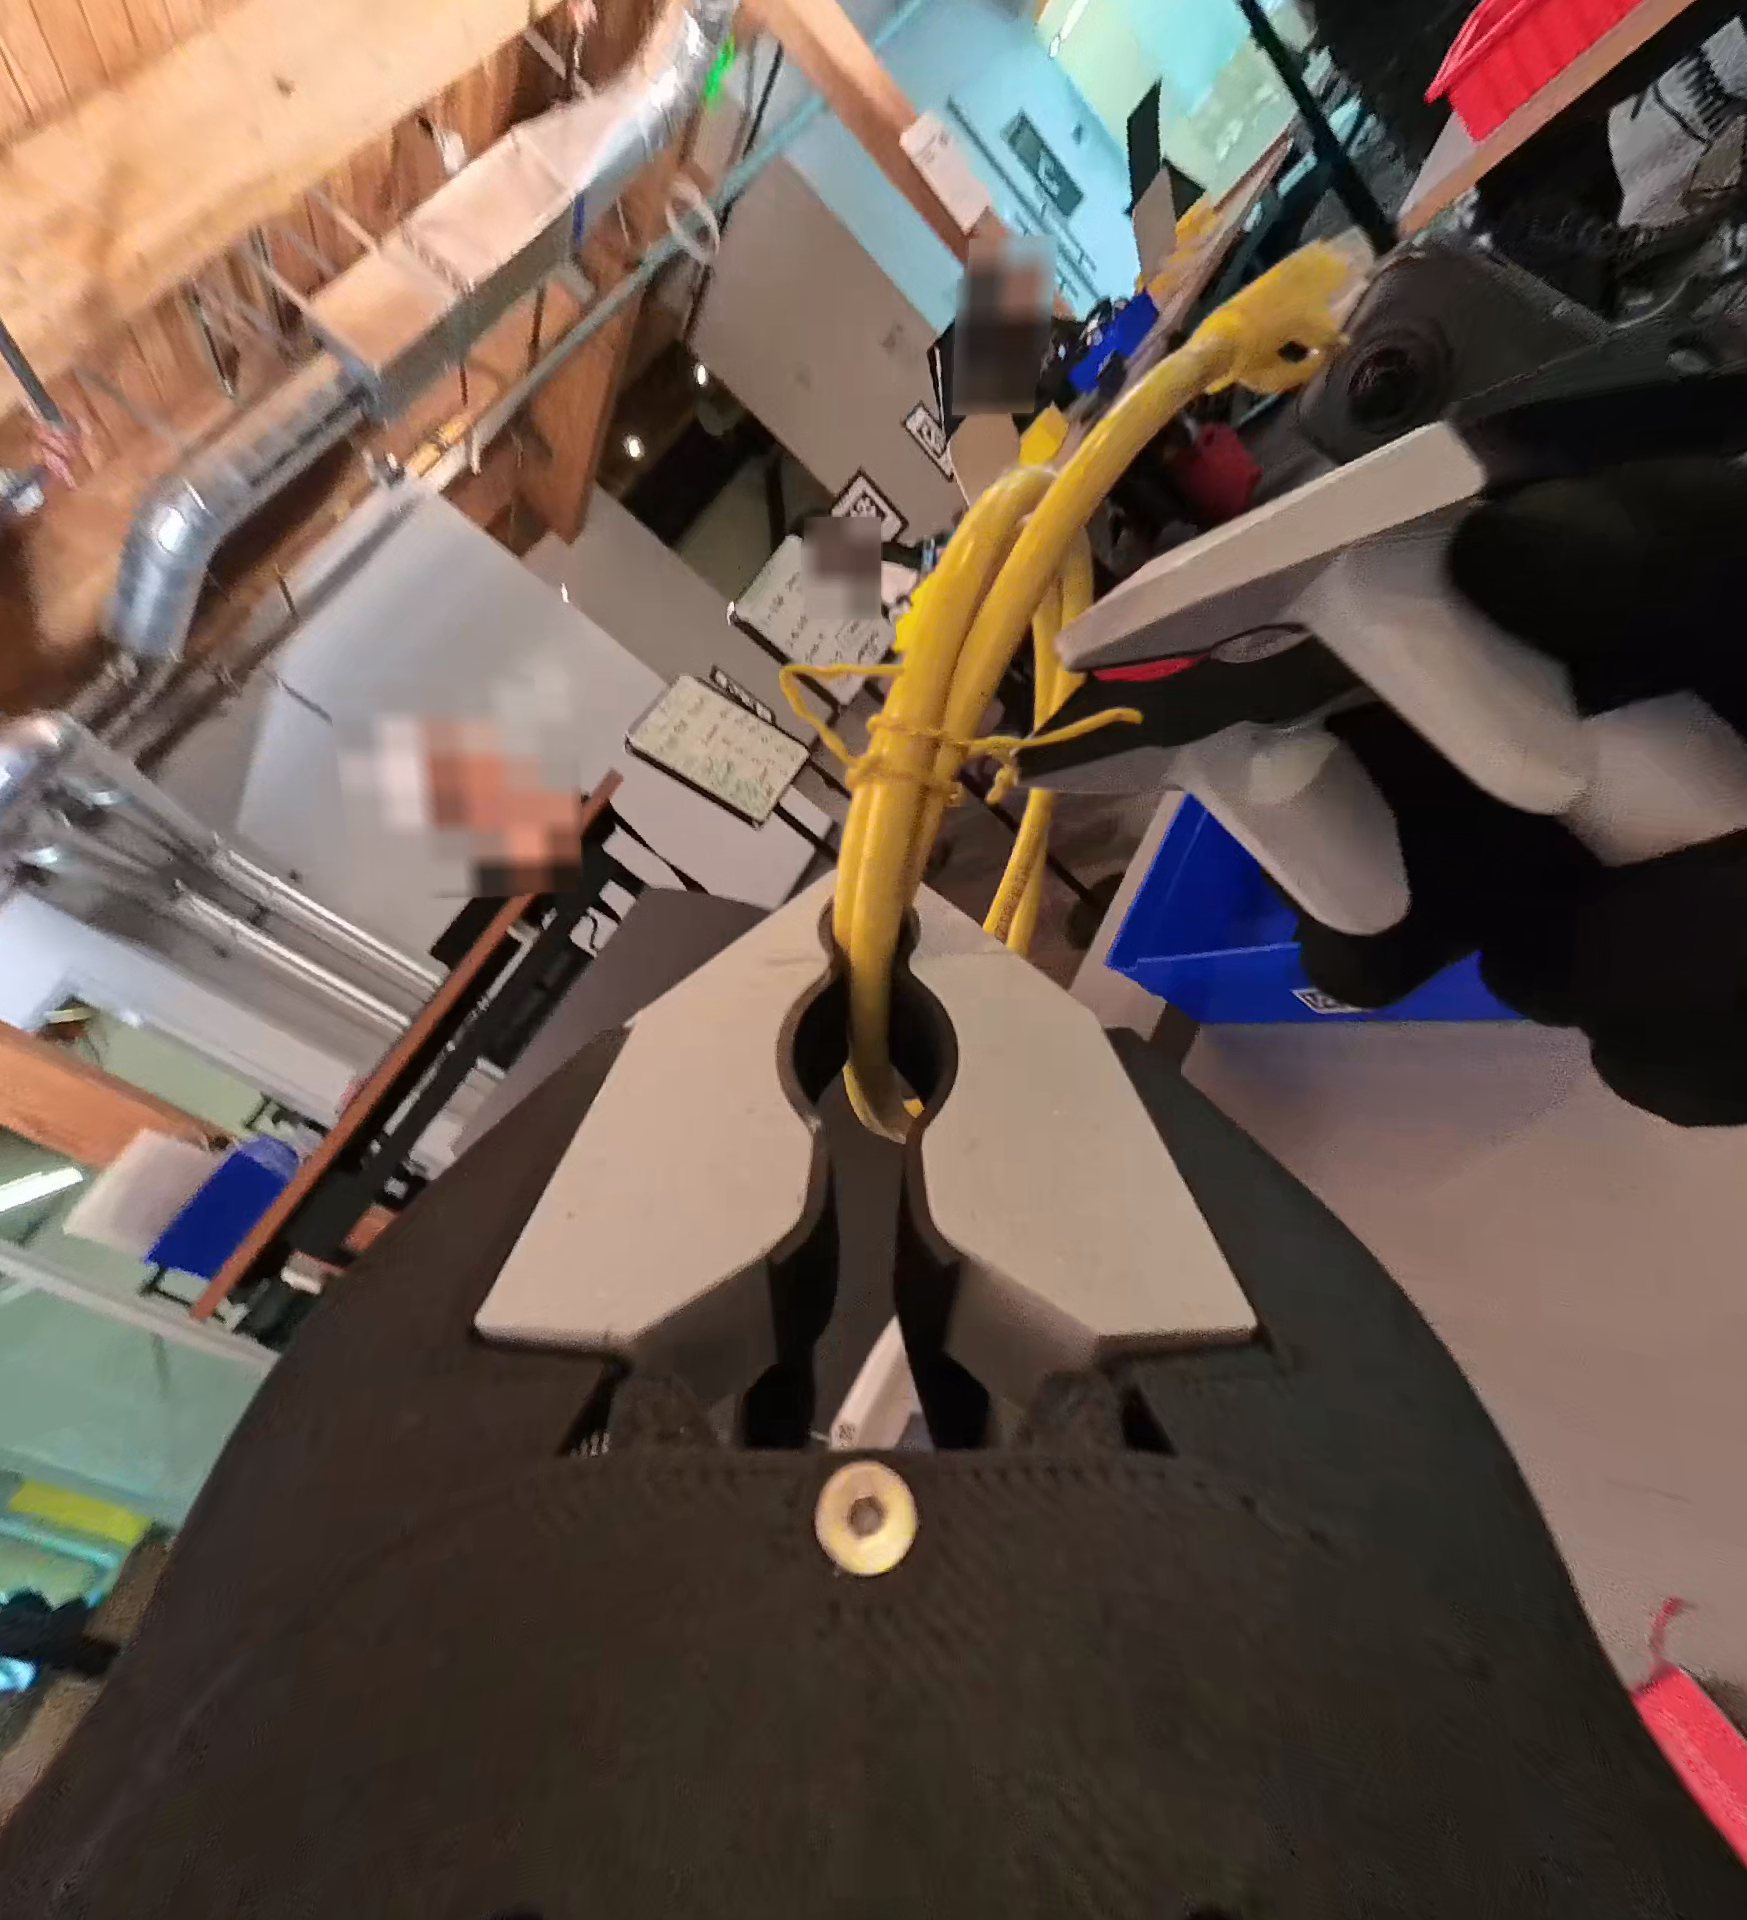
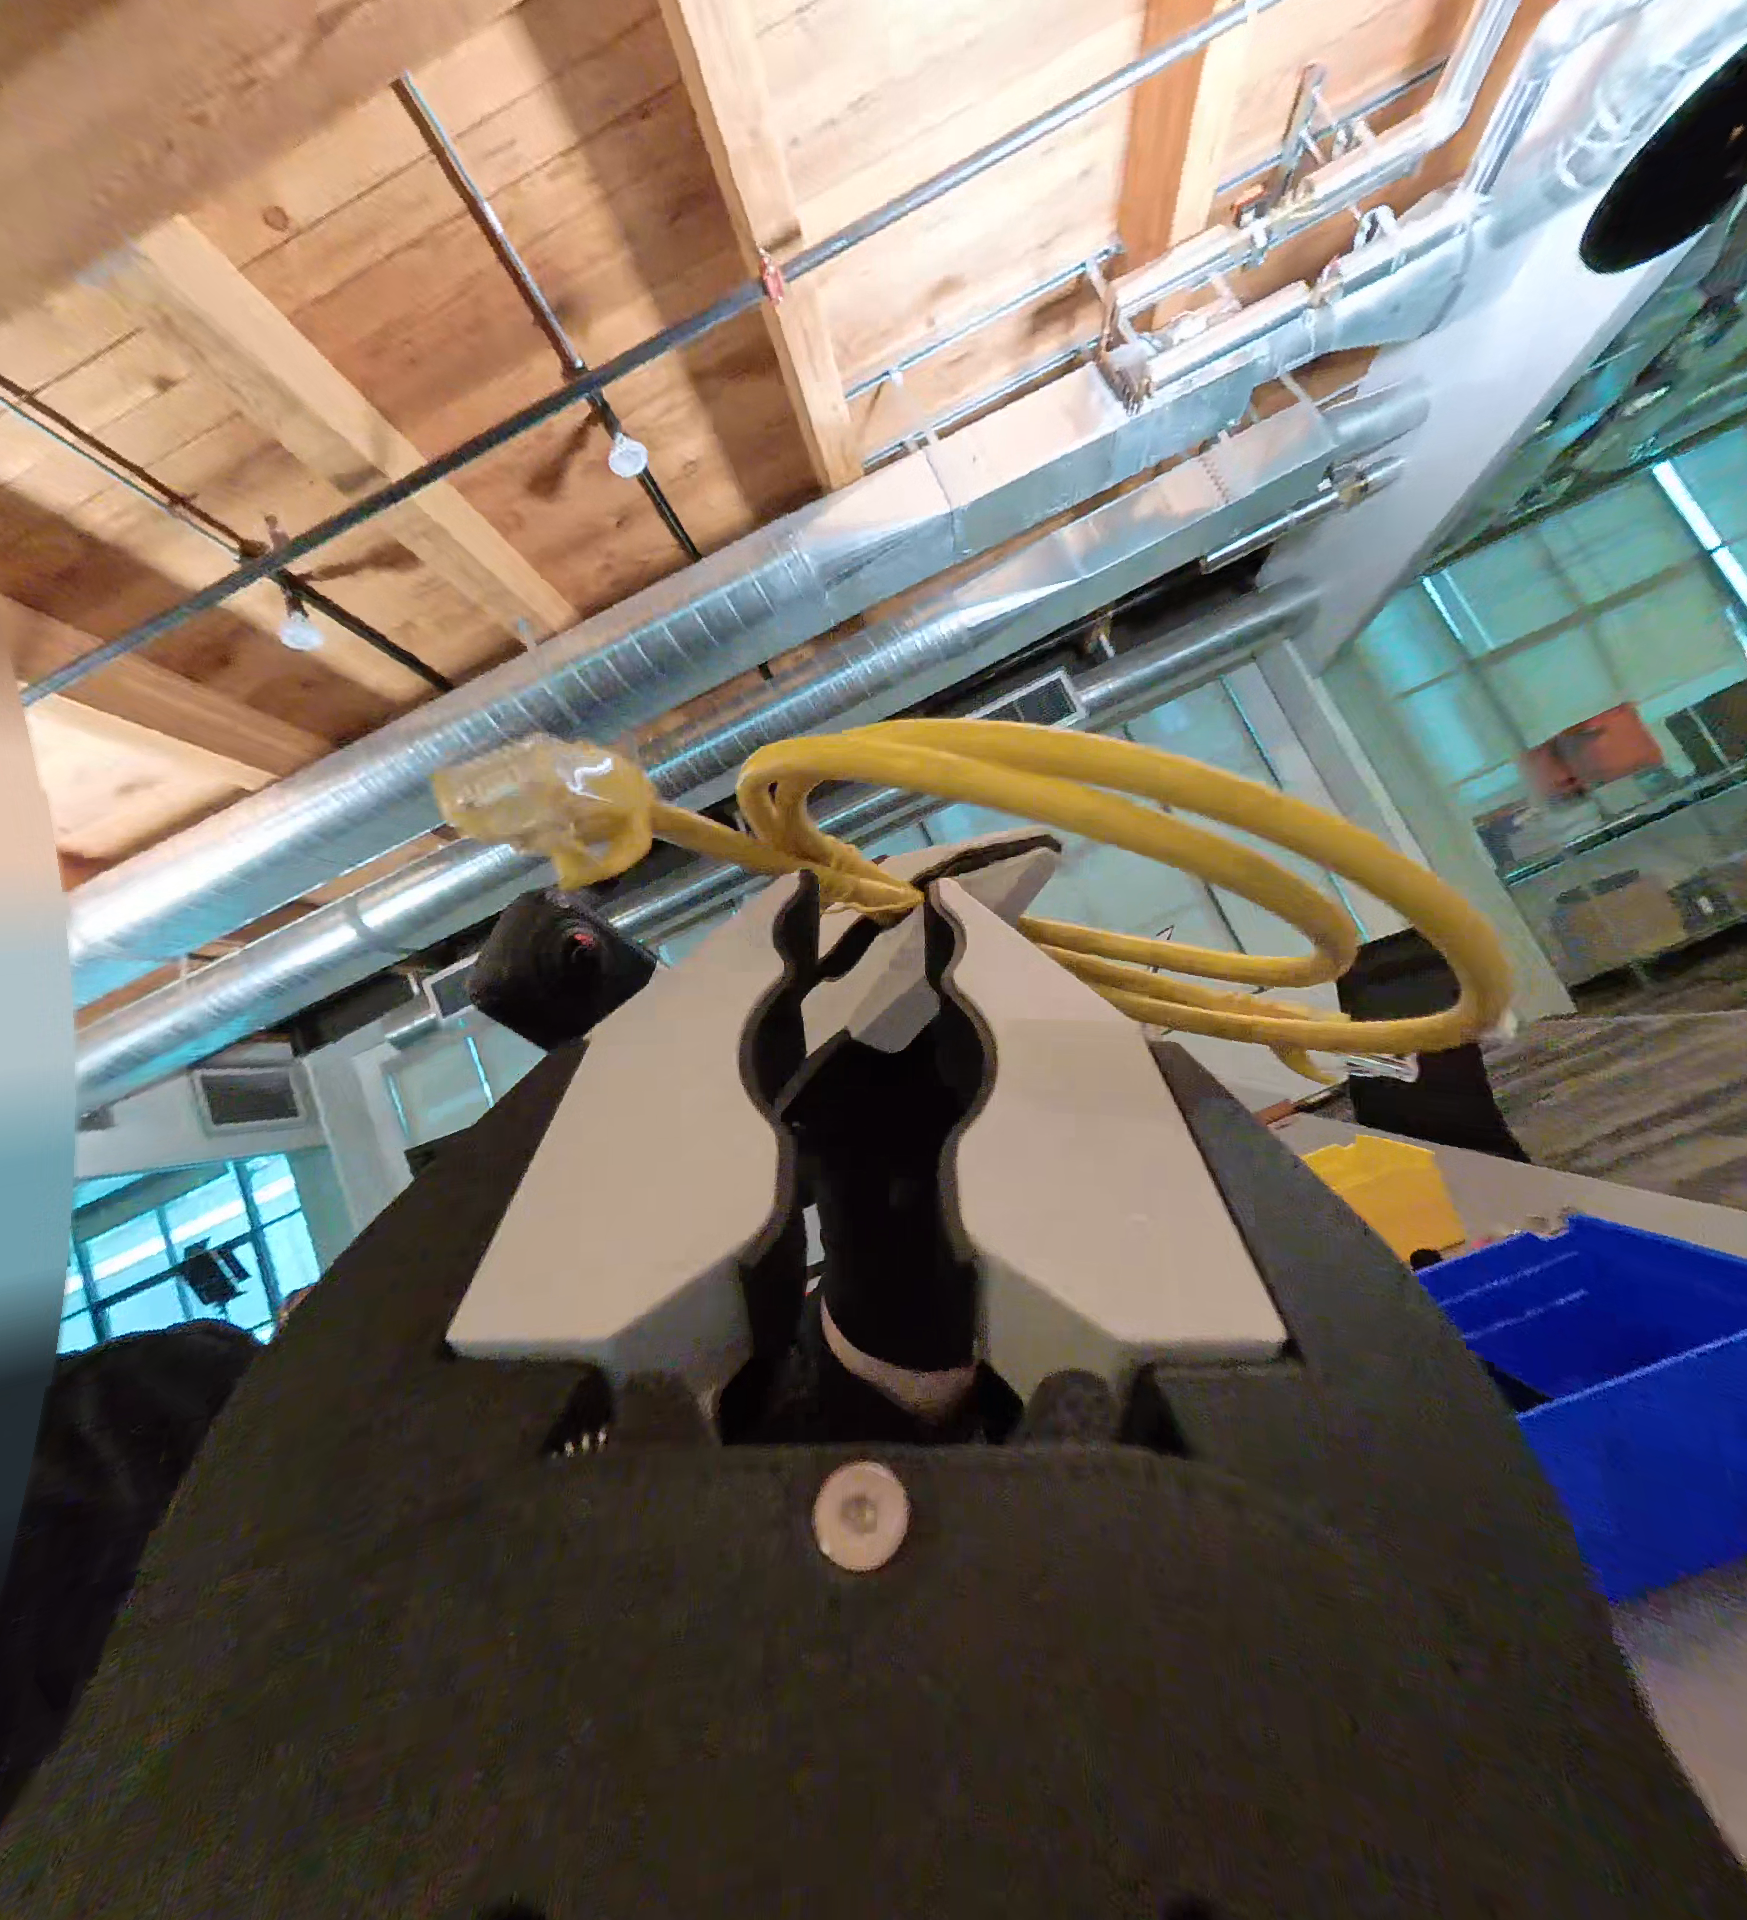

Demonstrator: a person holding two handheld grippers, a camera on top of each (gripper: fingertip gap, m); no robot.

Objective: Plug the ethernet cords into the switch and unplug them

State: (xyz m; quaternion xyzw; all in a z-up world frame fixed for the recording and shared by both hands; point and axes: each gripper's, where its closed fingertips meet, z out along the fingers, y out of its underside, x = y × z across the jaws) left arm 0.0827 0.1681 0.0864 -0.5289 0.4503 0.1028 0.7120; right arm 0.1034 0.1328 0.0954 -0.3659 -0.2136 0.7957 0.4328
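Left wrist view: our left tool (image 1: pixel 869 971) clamped on the coiled yellow ethernet cord (image 1: pixel 962 665)
Our right tool (image 2: pixel 919 891) pinches the twist tie (image 2: pixel 853 878) binding that coil; both are raised off the worktop (image 2: pixel 1679 1210), near a blue bin (image 2: pixel 1617 1382)

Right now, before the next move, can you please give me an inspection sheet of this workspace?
Surface: grey table, mostly bare.
Job's things: coiled yellow cord, tied with a twist tie; clear plug free in the air; switch not seen.
Clutter: blue bin, yellow bin, red item.
Grippers: left tool shut on the cord; right tool pinching at the twist tie.
Cables: only the yellow cord.
Surroundings: wooden ceiling, silver ducts, windows.
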